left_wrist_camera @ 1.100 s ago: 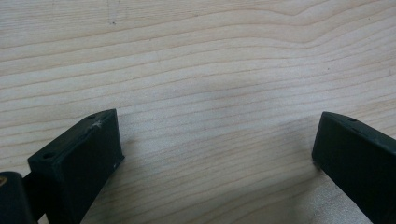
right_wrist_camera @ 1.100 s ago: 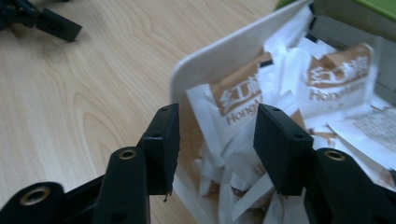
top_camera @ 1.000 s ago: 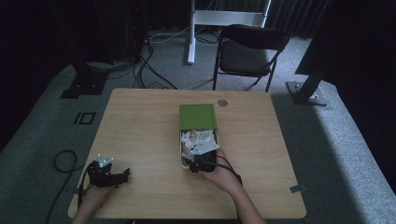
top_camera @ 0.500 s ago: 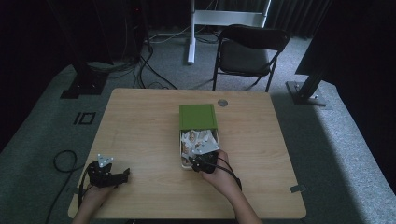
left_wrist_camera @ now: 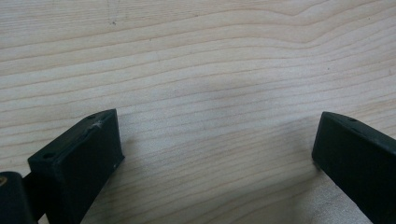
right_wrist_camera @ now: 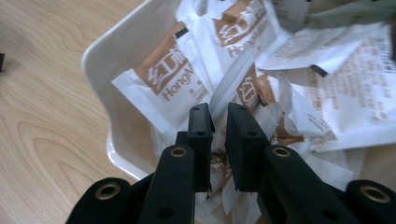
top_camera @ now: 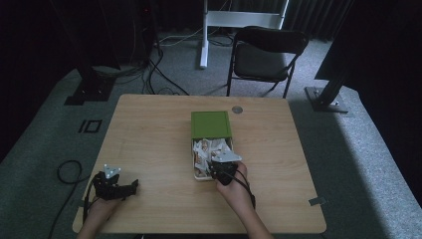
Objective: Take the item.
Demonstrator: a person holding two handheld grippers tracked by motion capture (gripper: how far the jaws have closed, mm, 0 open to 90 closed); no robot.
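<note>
Right gripper view: jaws nearly together on a sachet (right_wrist_camera: 229,88) edge.

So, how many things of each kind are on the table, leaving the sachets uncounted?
Grippers: 2 (left gripper, open; right gripper, its jaws have just been closing on a sachet)
Green cover: 1
White tray: 1
Round disc: 1
Total: 5

White-and-brown sachets (right_wrist_camera: 187,74) just ahead of the right gripper's jaws, printed "Hong…" under Chinese characters, fine print on neighbouring sachets unreadable
</note>
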